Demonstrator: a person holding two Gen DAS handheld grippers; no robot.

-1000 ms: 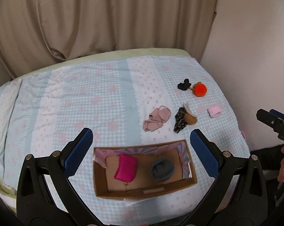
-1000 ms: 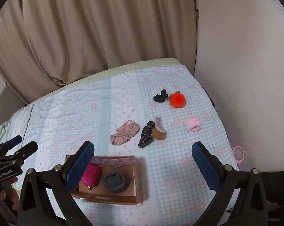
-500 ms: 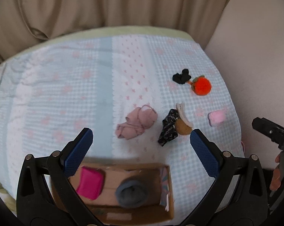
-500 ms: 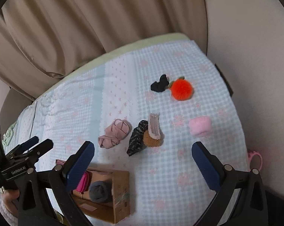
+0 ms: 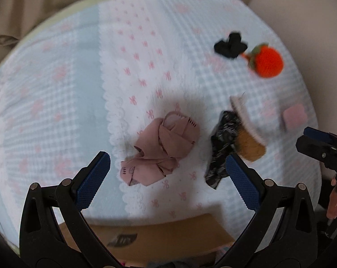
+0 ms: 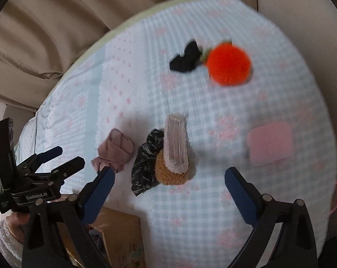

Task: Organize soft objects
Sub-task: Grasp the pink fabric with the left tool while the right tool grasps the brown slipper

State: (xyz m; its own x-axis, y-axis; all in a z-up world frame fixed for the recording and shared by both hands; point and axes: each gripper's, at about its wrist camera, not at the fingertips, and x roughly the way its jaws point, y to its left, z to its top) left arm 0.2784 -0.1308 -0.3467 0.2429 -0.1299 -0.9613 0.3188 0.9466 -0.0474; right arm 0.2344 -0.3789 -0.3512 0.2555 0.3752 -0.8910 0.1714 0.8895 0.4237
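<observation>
Soft things lie on the checked bedspread (image 5: pixel 56 84). A crumpled pink cloth (image 5: pixel 161 149) lies just beyond my open, empty left gripper (image 5: pixel 168 176). A black patterned cloth (image 5: pixel 222 147) and a brown and pink fuzzy slipper (image 5: pixel 246 131) lie to its right. My open, empty right gripper (image 6: pixel 168 185) hovers just short of the slipper (image 6: pixel 175 147) and the black cloth (image 6: pixel 146 163). Farther off are an orange plush fruit (image 6: pixel 228 64), a black sock (image 6: pixel 186 58) and a pink pad (image 6: pixel 270 141).
A cardboard box (image 5: pixel 166 239) sits at the near bed edge under my left gripper; it also shows in the right wrist view (image 6: pixel 119 239). Beige curtains (image 6: pixel 56 33) hang behind the bed. A wall (image 5: pixel 302 11) runs along the right side. A pink ring (image 6: pixel 335 196) lies at the right edge.
Both grippers have moved forward and down toward the pile of soft things. The box has slid out under the lower edge of both views. Both grippers stay open.
</observation>
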